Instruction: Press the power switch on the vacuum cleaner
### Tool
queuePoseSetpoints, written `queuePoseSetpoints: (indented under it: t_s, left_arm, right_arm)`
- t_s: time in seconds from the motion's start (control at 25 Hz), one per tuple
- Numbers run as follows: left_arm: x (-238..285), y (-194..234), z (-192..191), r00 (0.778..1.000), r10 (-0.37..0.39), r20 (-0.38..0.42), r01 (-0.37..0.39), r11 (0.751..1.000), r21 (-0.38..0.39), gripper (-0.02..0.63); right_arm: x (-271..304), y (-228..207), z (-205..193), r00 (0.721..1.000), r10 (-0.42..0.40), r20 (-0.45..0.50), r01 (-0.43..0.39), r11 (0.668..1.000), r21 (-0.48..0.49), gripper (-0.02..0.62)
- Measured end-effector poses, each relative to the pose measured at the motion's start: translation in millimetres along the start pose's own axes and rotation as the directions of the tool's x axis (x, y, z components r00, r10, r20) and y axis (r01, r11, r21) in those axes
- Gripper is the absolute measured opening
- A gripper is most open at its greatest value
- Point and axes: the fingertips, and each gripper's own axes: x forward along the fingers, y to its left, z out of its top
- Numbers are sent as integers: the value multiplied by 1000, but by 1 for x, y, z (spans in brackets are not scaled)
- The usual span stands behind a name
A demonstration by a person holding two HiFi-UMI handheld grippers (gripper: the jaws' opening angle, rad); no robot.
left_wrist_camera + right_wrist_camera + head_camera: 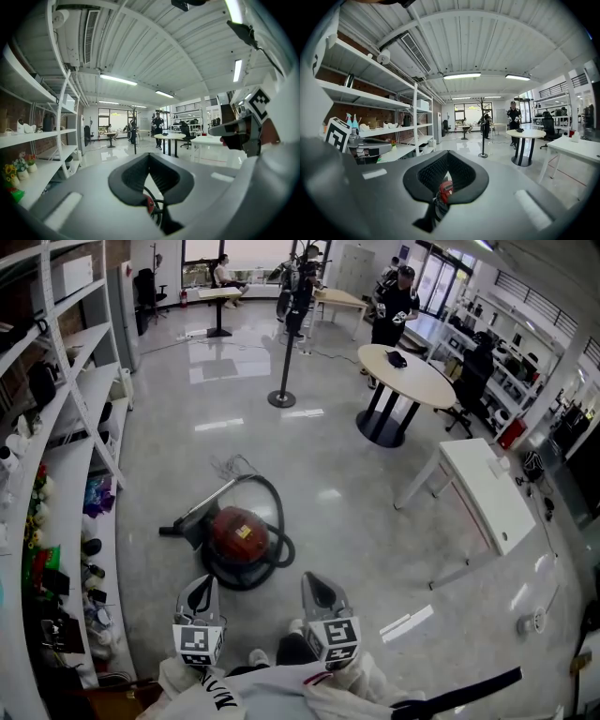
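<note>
Closest in, low in the head view: left hand-held gripper [204, 585] and right hand-held gripper [314, 582], side by side above the floor [356, 521], white sleeves [281, 690] right behind. Left one first: jaws together at the tips, clamped on nothing, just a sliver of floor visible through the gap lower down. Same story on the right: closed tip to tip, nothing held. Ahead of both tips, sitting on the floor toward its shelf-side edge: red vacuum cleaner [239, 535], round canister, black hose [277, 517] looped round it, dark wand end poking out to the left. Untouched by either hand-held gripper, both hanging in the air apart from it. Peeking red through each pair of jaws in the gripper views too. Power switch too small to pick out. Along the floor's left edge, white shelf unit [89, 418] loaded with small items. Farther out on the right, round worktop [412, 376] on a black base, person in dark clothes [394, 306] standing behind it. Nearer along the right edge, white rectangular worktop [492, 498]. Out mid-floor, black post [282, 381] on a round foot.
</note>
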Motion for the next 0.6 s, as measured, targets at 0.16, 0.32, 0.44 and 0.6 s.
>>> queuePoseSetpoints:
  t_s: [0.16,0.32,0.44,0.6]
  left_arm:
    - [5,4,-2,1000,9,-14,-9,1000,4,0]
    - [17,9,-6,999,27,-29,-27,1000,3,0]
    - [29,11,-5,999,34,-34,-34,999,9,0]
    - [50,13,3,998,47,-31,-47,999,12,0]
  right_arm:
    - [9,-1,-5,1000,17,-12,-17,1000,10,0]
    - [24,-8,-7,1000,27,-13,-26,999,18,0]
    - [37,-15,-5,999,37,-14,-36,999,22,0]
    - [56,-28,-1,998,54,-12,-53,998,25,0]
